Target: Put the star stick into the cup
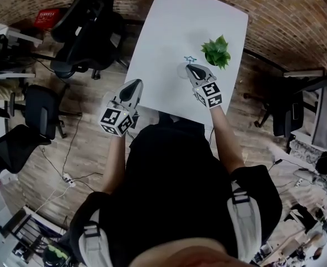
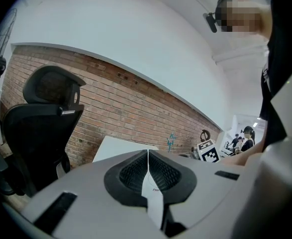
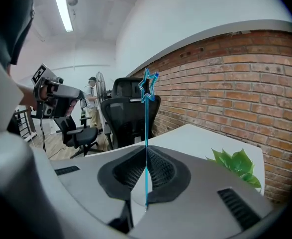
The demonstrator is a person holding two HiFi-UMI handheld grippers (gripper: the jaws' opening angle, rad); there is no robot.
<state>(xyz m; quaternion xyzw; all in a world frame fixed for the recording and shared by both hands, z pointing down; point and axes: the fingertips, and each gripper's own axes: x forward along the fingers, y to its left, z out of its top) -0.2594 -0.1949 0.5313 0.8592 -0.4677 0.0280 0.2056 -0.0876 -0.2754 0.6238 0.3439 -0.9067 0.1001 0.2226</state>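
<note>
The star stick (image 3: pixel 146 128) is a thin blue rod topped by an outlined star (image 3: pixel 147 86). It stands upright, pinched between the jaws of my right gripper (image 3: pixel 146 151), which is shut on it. In the head view the star stick (image 1: pixel 190 59) shows just beyond my right gripper (image 1: pixel 190 67), above the white table (image 1: pixel 174 26). A pale clear cup (image 1: pixel 181 71) sits on the table right beside those jaws, partly hidden by them. My left gripper (image 1: pixel 135 83) hovers at the table's left edge. It is shut with nothing in it (image 2: pixel 148 153).
A small green potted plant (image 1: pixel 216 52) stands on the table just right of the stick. Black office chairs (image 1: pixel 88 29) crowd the floor to the left. A brick wall (image 3: pixel 245 83) runs behind the table. Cables lie on the wooden floor (image 1: pixel 68 149).
</note>
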